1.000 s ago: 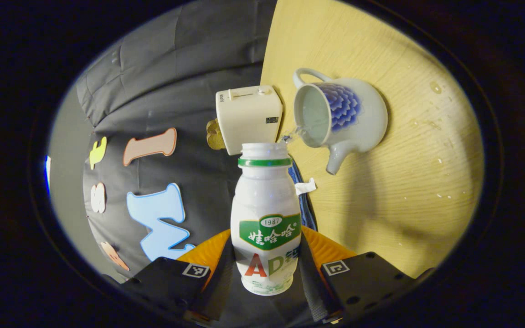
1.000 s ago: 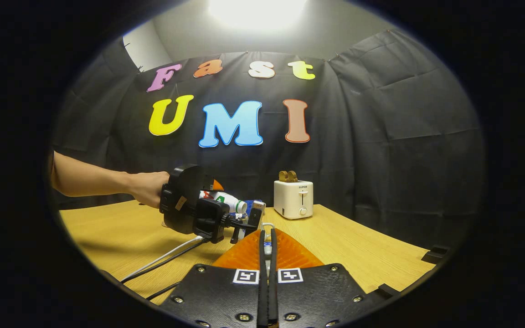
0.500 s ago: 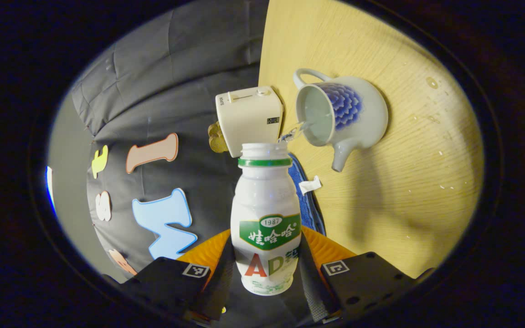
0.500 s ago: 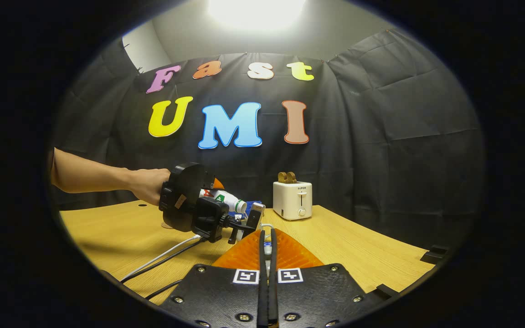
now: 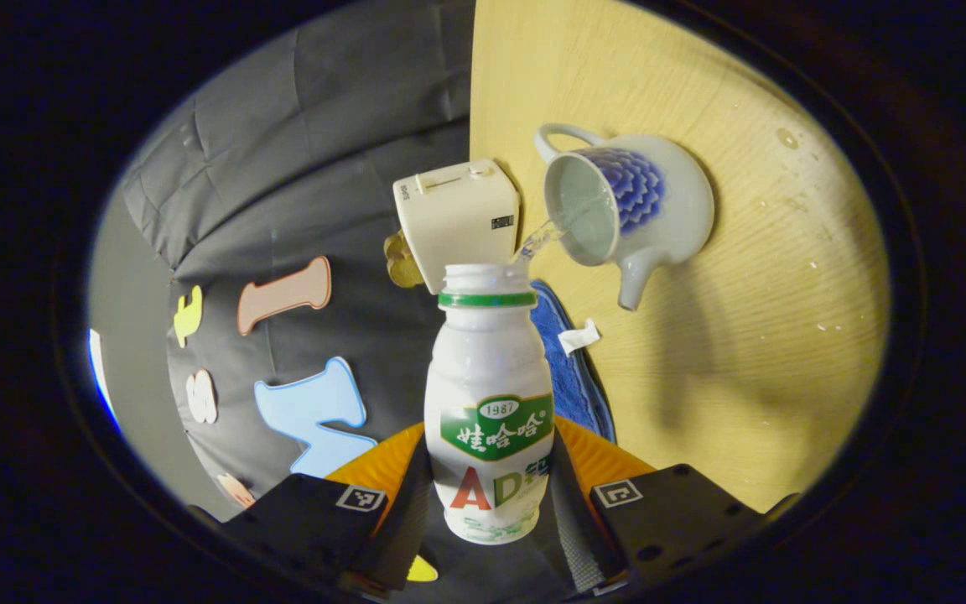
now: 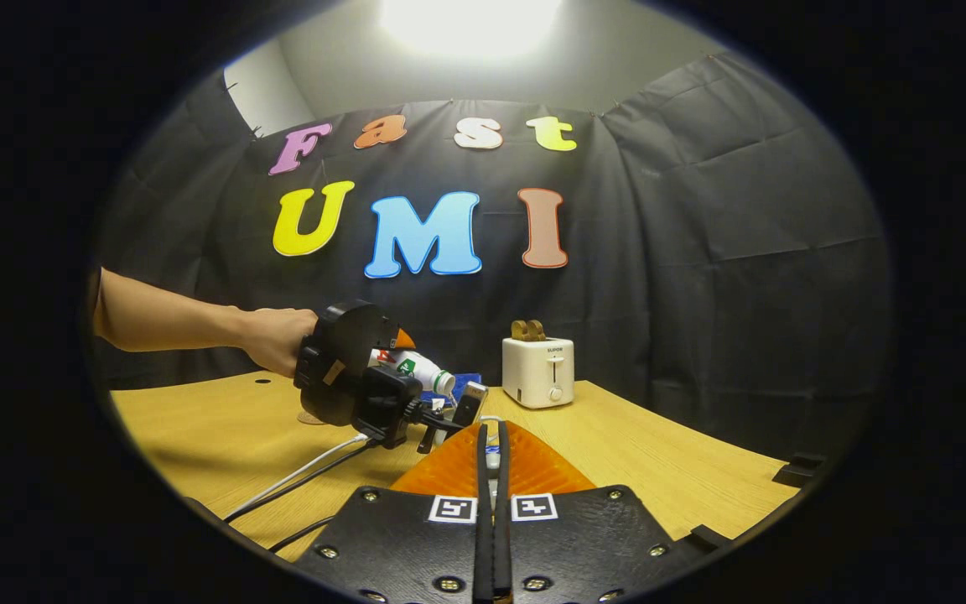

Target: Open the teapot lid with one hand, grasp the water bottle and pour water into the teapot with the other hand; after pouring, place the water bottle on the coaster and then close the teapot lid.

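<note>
In the left gripper view, my left gripper [image 5: 490,457] is shut on a white water bottle [image 5: 490,394] with a green neck ring and no cap. The bottle is tipped sideways, and a thin stream of water [image 5: 540,242] runs from its mouth into the open white-and-blue teapot [image 5: 630,205] on the wooden table. In the right gripper view, a hand holds the left gripper [image 6: 349,377] with the bottle [image 6: 416,367] tilted down. My right gripper [image 6: 491,436] has its fingers nearly together on a small white piece, the teapot lid [image 6: 492,459], mostly hidden.
A cream toaster [image 5: 458,218] stands at the table's back edge, also the toaster [image 6: 538,372]. A blue cloth mat [image 5: 568,369] with a white tag lies beside the teapot. A pale flat disc [image 6: 309,417] lies under the hand. Cables [image 6: 298,478] trail across the table [image 6: 659,461].
The left gripper has rolled a little further with the bottle, and the stream into the teapot keeps running. The right gripper has barely moved.
</note>
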The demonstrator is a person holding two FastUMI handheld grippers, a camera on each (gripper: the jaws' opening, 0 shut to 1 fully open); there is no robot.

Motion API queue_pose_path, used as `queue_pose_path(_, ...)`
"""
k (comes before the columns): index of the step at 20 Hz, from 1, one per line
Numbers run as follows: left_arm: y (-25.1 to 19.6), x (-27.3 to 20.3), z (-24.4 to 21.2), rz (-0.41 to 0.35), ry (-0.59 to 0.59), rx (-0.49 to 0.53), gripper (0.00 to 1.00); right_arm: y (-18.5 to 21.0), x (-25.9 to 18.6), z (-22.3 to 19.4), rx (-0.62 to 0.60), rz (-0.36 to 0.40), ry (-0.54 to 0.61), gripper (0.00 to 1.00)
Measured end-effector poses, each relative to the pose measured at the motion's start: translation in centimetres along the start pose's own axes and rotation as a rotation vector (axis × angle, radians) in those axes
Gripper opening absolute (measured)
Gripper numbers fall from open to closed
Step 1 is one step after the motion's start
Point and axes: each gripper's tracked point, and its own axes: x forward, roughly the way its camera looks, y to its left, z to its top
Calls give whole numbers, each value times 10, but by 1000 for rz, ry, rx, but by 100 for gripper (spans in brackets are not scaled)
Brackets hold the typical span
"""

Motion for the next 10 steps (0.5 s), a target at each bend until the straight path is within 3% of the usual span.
queue_pose_path(3,2,0,1,5,-1,25,80,1,1,1,-2,0,-3,1)
queue_pose_path(4,4,0,0,6,-2,34,75,1,1,1,-1,1,-2,1)
queue_pose_path(6,7,0,0,13,-1,58,80,1,0,1,-2,1,-3,1)
queue_pose_path(10,11,-1,2,32,-4,81,80,1,1,0,2,5,-1,1)
